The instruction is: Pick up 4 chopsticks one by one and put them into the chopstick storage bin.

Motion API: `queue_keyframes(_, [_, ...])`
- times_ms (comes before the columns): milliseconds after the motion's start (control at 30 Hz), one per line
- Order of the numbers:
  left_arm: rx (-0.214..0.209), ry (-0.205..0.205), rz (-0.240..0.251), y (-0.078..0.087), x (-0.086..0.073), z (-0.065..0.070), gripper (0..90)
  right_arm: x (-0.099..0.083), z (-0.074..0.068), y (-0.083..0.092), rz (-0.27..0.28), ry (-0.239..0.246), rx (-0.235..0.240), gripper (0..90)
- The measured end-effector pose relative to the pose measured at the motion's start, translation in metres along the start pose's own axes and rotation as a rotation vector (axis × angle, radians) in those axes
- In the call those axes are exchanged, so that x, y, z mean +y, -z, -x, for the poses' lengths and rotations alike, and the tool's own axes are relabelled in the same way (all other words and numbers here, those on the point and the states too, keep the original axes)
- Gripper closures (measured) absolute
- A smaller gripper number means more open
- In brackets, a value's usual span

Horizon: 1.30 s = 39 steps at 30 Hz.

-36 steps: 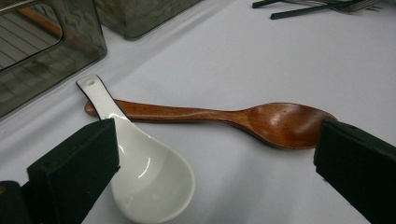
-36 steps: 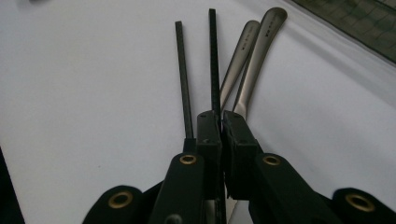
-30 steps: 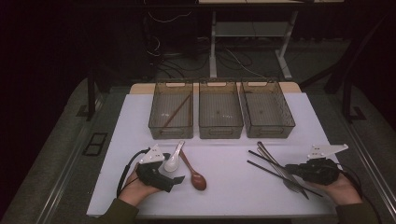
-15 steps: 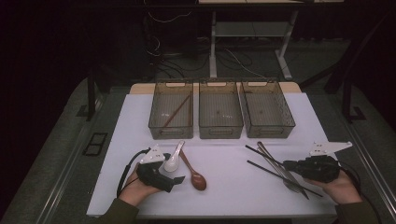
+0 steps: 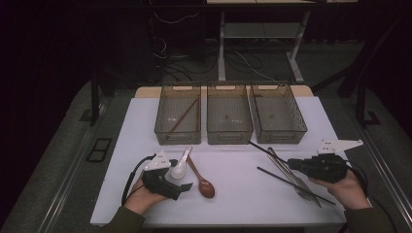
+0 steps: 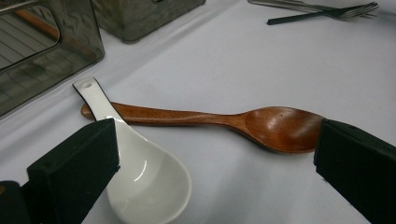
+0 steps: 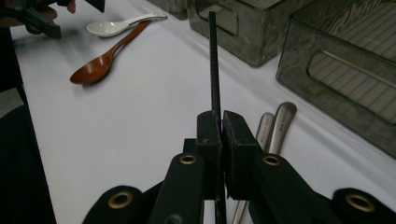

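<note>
Non-task items on the white table (image 5: 233,194)

Three smoked-plastic bins stand side by side at upper centre: left bin (image 5: 178,130) holds a brown stick, middle bin (image 5: 229,131) and right bin (image 5: 279,130) adjoin it. A fork (image 5: 306,193) and steel utensil handles (image 7: 275,128) lie at lower right.

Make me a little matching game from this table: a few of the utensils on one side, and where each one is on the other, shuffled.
Things:
1. black chopstick
2. white spoon
3. wooden spoon
4. brown chopstick

Places:
A. lying inside the left bin
B. clamped between the jaws of the right gripper
C. on the table, partly under the white spoon's handle
D. on the table, between the open jaws of the left gripper, its handle resting across another spoon

Pairs: 1-B, 2-D, 3-C, 4-A
</note>
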<state>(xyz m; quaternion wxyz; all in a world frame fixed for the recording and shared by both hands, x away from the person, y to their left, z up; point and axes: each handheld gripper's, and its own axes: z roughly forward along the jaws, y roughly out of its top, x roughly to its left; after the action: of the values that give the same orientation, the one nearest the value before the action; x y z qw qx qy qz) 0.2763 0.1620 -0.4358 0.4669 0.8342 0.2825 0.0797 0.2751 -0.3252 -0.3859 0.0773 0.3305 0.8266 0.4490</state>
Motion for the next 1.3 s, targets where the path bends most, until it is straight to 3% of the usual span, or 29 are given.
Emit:
queue_keyframes(467, [0.006,0.015,0.018,0.001,-0.001,-0.001,0.0,0.030,-0.007,-0.022,0.018,-0.016,-0.016,85.1])
queue_keyframes(667, [-0.016,0.032,0.039,0.001,-0.003,0.000,0.0,0.043,-0.011,-0.036,0.023,-0.004,-0.005,85.1])
queue_keyframes(867, [0.004,-0.004,0.021,0.001,-0.003,0.001,0.0,0.057,-0.012,-0.049,0.026,0.002,0.000,85.1])
queue_keyframes(1300, [0.001,0.001,0.034,0.002,-0.002,0.003,0.0,0.088,-0.014,-0.081,0.017,0.005,0.012,85.1])
